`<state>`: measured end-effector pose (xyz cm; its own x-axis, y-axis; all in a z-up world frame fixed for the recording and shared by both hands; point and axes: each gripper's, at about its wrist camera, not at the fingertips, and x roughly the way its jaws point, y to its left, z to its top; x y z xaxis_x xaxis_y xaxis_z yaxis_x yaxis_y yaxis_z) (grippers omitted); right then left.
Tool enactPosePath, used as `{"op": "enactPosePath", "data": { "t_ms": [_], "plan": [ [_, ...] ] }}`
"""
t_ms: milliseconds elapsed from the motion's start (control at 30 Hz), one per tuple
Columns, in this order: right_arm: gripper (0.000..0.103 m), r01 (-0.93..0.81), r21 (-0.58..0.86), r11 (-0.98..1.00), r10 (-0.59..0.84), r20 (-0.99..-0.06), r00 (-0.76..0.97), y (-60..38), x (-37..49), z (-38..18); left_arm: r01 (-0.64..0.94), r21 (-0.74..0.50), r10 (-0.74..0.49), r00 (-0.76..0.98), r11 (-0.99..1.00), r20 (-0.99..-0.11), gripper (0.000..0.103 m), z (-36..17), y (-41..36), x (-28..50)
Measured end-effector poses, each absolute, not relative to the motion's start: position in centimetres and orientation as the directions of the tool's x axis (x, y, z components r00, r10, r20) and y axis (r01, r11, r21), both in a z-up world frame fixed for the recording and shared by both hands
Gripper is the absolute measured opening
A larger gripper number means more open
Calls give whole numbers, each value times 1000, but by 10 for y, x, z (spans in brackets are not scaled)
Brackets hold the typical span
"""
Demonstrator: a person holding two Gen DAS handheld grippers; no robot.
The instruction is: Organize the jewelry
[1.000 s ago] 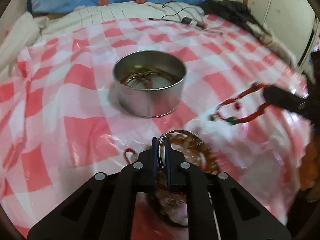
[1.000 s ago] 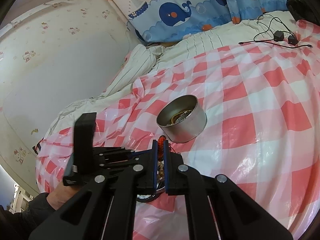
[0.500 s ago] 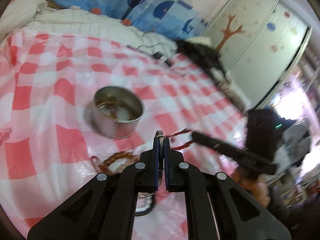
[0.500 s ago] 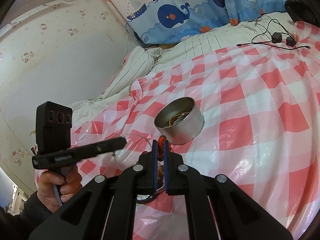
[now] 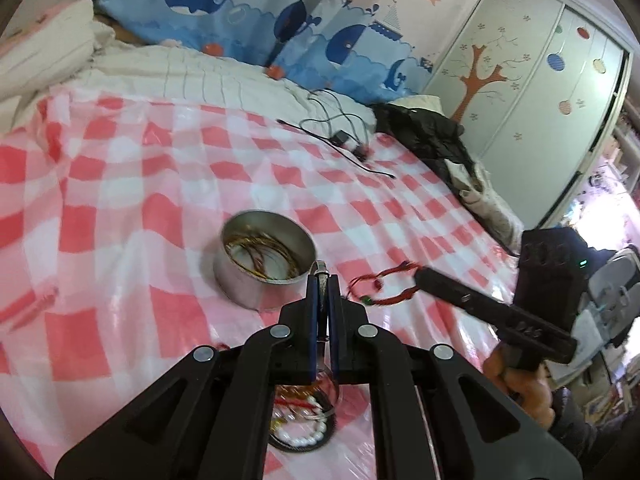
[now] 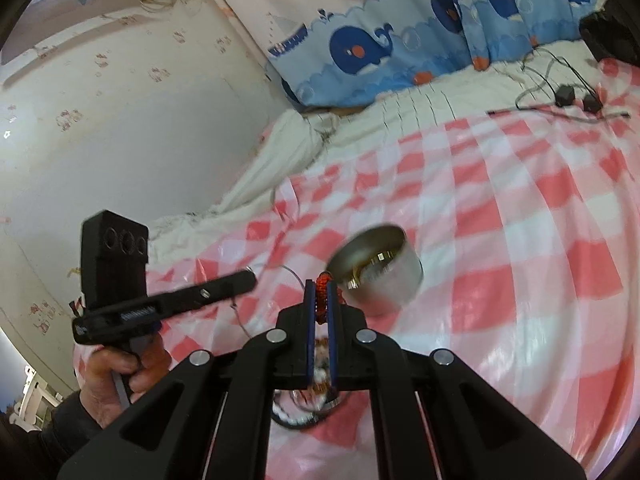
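Note:
A round metal tin (image 5: 266, 264) with thin gold and red bangles inside stands on the red-checked cloth; it also shows in the right wrist view (image 6: 378, 276). My left gripper (image 5: 322, 280) is shut on a silver bangle (image 5: 320, 268), held in the air near the tin. My right gripper (image 6: 321, 292) is shut on a red cord bracelet (image 6: 322, 286); in the left wrist view the bracelet (image 5: 380, 286) hangs from it to the right of the tin. Below both grippers lies a round lid with a heap of jewelry (image 5: 300, 420), including white beads.
The checked plastic cloth (image 5: 120, 220) covers a bed. Black cables and chargers (image 5: 344, 140) lie at the far edge, dark clothes (image 5: 432, 136) at the back right. A wardrobe (image 5: 540, 80) stands on the right, a wall (image 6: 120, 120) on the left.
Both grippers have risen from the jewelry heap. The left one lifted the silver bangle up and away; the right one still holds the red cord bracelet.

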<state>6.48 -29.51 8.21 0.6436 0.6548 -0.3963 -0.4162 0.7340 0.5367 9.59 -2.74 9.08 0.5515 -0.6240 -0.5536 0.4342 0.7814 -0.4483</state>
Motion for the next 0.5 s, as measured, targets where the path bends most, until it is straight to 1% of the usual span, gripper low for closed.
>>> {"op": "enactPosePath", "data": {
  "t_ms": [67,167,400,433,467,500],
  "plan": [
    [6,-429,537,726,662,-376,648,-295,74,90,429,-451,-623,557,782,-549,4,93,-26,103],
    [6,-438,529,727,662,-371,651,-295,87,97,417,-460,-620,567,784,-543,4,93,-26,119],
    [6,-446,515,732,665,-399,631,-286,116,94,404,-500,-639,555,766,-533,4,84,-41,156],
    [6,-454,506,733,667,-404,627,-282,124,93,398,-502,-638,551,768,-539,4,80,-45,162],
    [6,-457,498,737,665,-412,623,-279,128,92,383,-483,-615,547,787,-568,4,74,-50,169],
    [6,-453,473,756,649,-449,614,-272,138,87,369,-442,-576,549,817,-606,5,68,-56,174]
  ]
}}
